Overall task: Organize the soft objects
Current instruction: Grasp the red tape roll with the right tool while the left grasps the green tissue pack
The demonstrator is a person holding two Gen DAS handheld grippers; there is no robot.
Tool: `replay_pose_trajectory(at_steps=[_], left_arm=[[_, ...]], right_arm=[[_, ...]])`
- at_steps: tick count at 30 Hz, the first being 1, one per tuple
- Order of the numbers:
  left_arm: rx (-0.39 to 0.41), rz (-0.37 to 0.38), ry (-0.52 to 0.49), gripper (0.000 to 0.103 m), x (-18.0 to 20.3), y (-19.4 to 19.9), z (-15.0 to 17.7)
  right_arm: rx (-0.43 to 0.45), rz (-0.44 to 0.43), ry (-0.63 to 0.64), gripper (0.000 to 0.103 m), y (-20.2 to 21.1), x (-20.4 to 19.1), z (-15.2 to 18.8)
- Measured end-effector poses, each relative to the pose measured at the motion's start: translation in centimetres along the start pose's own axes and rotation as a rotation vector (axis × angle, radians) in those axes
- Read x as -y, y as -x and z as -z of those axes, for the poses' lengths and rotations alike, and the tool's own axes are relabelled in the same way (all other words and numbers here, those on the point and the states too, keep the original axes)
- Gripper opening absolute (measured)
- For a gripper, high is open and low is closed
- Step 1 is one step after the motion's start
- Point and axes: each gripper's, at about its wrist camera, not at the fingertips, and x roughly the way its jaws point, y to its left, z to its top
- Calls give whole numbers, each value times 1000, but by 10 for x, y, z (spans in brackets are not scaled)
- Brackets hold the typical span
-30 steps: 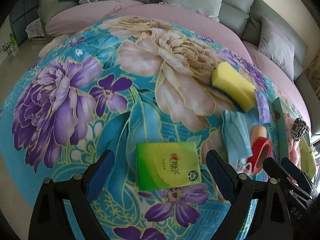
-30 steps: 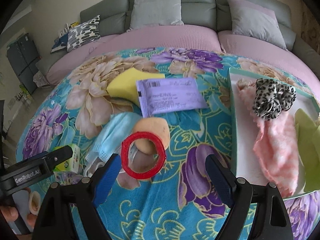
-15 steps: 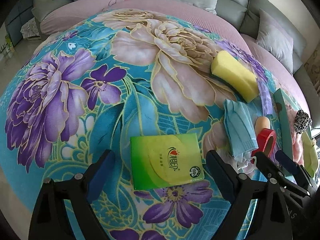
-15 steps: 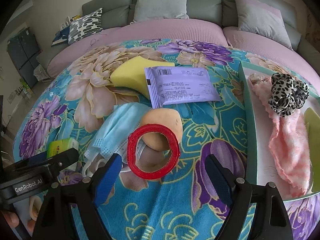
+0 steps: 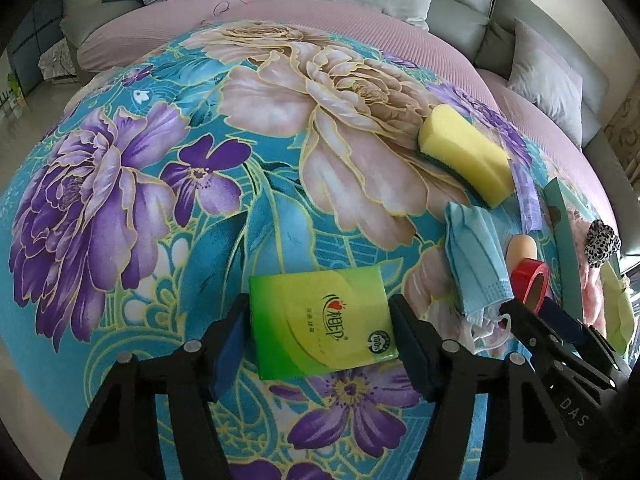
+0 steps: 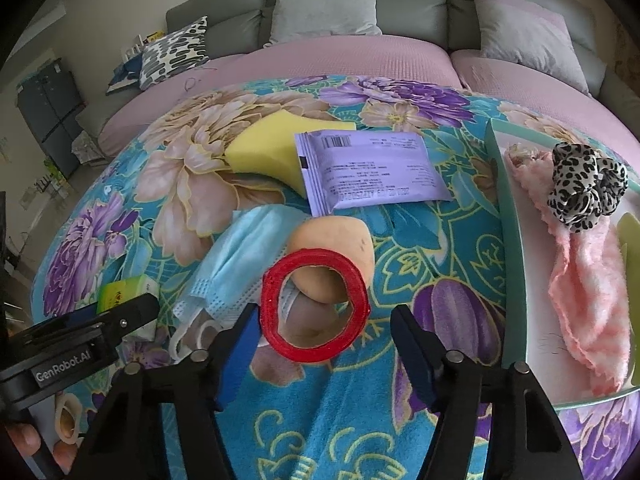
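Note:
A green tissue pack point(image 5: 322, 322) lies on the floral cloth between the open jaws of my left gripper point(image 5: 318, 336); the fingers flank its sides, contact unclear. My right gripper point(image 6: 320, 344) is open, with a red tape ring point(image 6: 316, 306) lying between and just beyond its fingertips. The ring rests against a tan puff point(image 6: 336, 240). A blue face mask point(image 6: 240, 256), yellow sponge point(image 5: 466, 154) and purple packet point(image 6: 370, 170) lie nearby. The tissue pack also shows in the right wrist view point(image 6: 124, 290).
A teal-rimmed white tray point(image 6: 508, 216) at the right holds a pink cloth point(image 6: 588, 280), a leopard scrunchie point(image 6: 584, 188) and a yellow-green item point(image 6: 630, 232). A pink-covered sofa with grey cushions point(image 6: 324, 4) stands behind the table.
My left gripper has moved forward so the tissue pack now sits between its fingers. My right gripper has moved closer to the red tape ring.

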Motion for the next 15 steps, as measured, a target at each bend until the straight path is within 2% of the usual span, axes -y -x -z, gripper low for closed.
replay_pose_trajectory(at_steps=[7, 15], left_arm=[[2, 1, 1, 69, -2, 2, 2], [2, 2, 1, 69, -3, 2, 2]], right_arm=[[-2, -39, -3, 55, 0, -1, 0], [-1, -45, -5, 55, 0, 0, 0]])
